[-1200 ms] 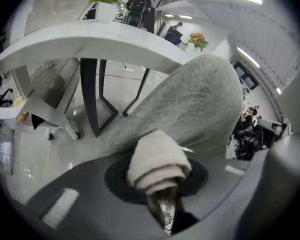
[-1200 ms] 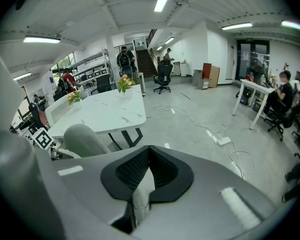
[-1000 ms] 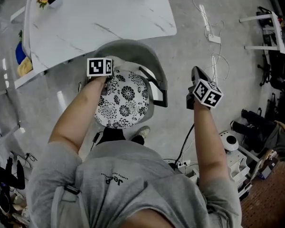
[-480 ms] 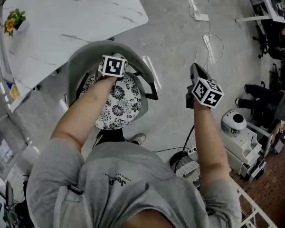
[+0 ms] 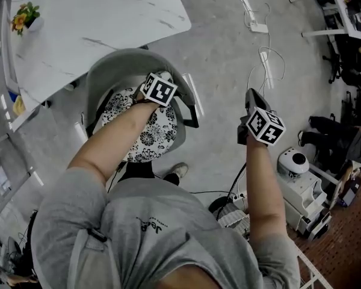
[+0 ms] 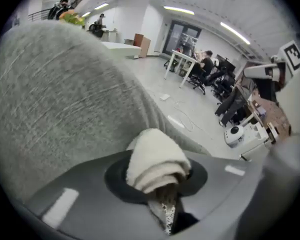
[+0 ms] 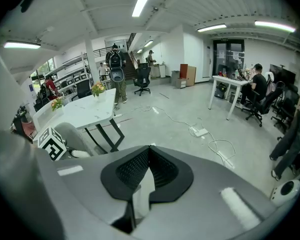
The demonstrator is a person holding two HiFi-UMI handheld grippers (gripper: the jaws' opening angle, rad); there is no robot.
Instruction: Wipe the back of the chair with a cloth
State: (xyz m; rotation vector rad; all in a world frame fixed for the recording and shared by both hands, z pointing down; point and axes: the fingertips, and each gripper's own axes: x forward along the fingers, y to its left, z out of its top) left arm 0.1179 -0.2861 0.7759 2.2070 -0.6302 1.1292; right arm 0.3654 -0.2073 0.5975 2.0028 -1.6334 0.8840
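Note:
The chair has a grey felt backrest [image 5: 123, 62] and a black-and-white floral seat cushion [image 5: 143, 134]. My left gripper [image 5: 158, 83] is over the right inner side of the backrest, shut on a folded white cloth [image 6: 157, 156]. In the left gripper view the cloth presses against the grey backrest [image 6: 55, 99], which fills the left half. My right gripper [image 5: 251, 98] hangs in the air to the right of the chair, well clear of it, shut with nothing in it [image 7: 149, 154]. The right gripper view shows the chair [image 7: 72, 133] and the left gripper's marker cube [image 7: 51, 144] at its left.
A white marble-look table [image 5: 96, 17] with a small flower pot [image 5: 25, 17] stands just beyond the chair. Cables and a power strip [image 5: 259, 27] lie on the floor to the right. A white round device [image 5: 293, 161] and desks with people are further right.
My left gripper has slid the cloth to the right along the backrest, from its left side toward its right side. The right gripper has stayed about where it was. The head view has shifted.

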